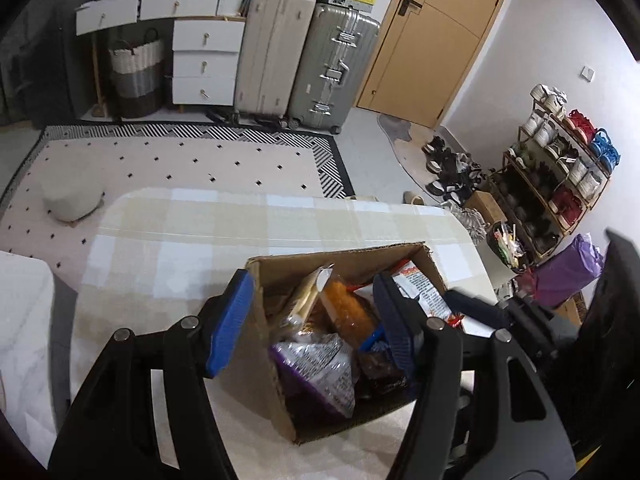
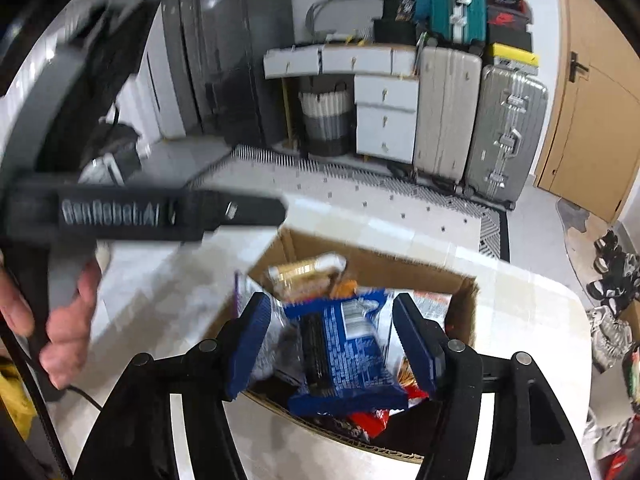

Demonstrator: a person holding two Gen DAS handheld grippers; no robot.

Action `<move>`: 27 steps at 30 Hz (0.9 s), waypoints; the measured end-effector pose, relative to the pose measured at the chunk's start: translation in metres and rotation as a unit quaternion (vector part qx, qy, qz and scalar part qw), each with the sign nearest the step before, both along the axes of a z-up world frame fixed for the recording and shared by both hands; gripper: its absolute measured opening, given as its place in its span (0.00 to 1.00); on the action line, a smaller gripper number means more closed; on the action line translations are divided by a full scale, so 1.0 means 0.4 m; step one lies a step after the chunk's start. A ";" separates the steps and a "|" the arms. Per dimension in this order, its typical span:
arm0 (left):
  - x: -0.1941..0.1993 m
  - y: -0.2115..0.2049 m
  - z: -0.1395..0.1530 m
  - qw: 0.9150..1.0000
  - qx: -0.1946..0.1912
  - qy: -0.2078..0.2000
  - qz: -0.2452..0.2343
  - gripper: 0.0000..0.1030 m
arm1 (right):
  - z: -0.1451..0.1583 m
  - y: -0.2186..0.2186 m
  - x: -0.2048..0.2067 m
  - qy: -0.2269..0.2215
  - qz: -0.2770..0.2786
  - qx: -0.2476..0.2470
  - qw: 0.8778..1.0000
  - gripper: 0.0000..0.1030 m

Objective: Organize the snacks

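An open cardboard box (image 1: 276, 404) full of snack packets stands on the checked tablecloth (image 1: 160, 264). My left gripper (image 1: 312, 324) is open, its left finger outside the box's left wall and its right finger inside among the packets: a purple bag (image 1: 320, 376), an orange packet (image 1: 344, 312) and a red-and-white one (image 1: 424, 288). In the right wrist view, my right gripper (image 2: 336, 344) is open above the box (image 2: 464, 300), with a blue cookie packet (image 2: 344, 356) lying between its fingers. The left gripper (image 2: 132, 212) shows blurred at the left.
The table's rounded far edge (image 1: 280, 196) drops to a patterned rug (image 1: 180, 160). Beyond stand white drawers (image 1: 204, 60), two suitcases (image 1: 304, 60) and a woven basket (image 1: 136, 76). A shoe rack (image 1: 560, 168) stands at the right.
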State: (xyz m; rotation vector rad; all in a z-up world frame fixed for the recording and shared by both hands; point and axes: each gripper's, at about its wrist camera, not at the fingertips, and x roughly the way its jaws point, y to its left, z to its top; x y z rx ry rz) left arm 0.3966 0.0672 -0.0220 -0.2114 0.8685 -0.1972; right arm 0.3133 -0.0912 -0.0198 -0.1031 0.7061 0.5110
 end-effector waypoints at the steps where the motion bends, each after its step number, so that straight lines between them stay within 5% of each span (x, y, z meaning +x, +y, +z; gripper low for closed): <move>1: -0.014 0.005 0.009 1.000 0.005 -0.003 0.003 0.62 | 0.016 -0.007 -0.007 -0.006 -0.004 0.009 1.000 0.63; 7: -0.140 0.037 0.077 0.999 0.015 -0.036 0.028 0.63 | 0.118 -0.071 -0.086 -0.055 -0.041 0.053 0.996 0.73; 10: -0.239 0.039 0.128 0.996 0.030 -0.075 0.046 0.75 | 0.168 -0.106 -0.152 -0.081 -0.053 0.079 0.992 0.74; 14: -0.379 0.020 0.200 0.989 0.048 -0.130 0.053 0.77 | 0.223 -0.141 -0.266 -0.117 -0.061 0.101 0.986 0.81; 22: -0.653 -0.028 0.300 0.979 0.042 -0.189 0.058 0.84 | 0.275 -0.185 -0.510 -0.183 -0.065 0.120 0.974 0.89; 27: -0.824 -0.056 0.333 0.973 0.043 -0.217 0.069 1.00 | 0.283 -0.212 -0.643 -0.197 -0.073 0.143 0.967 0.95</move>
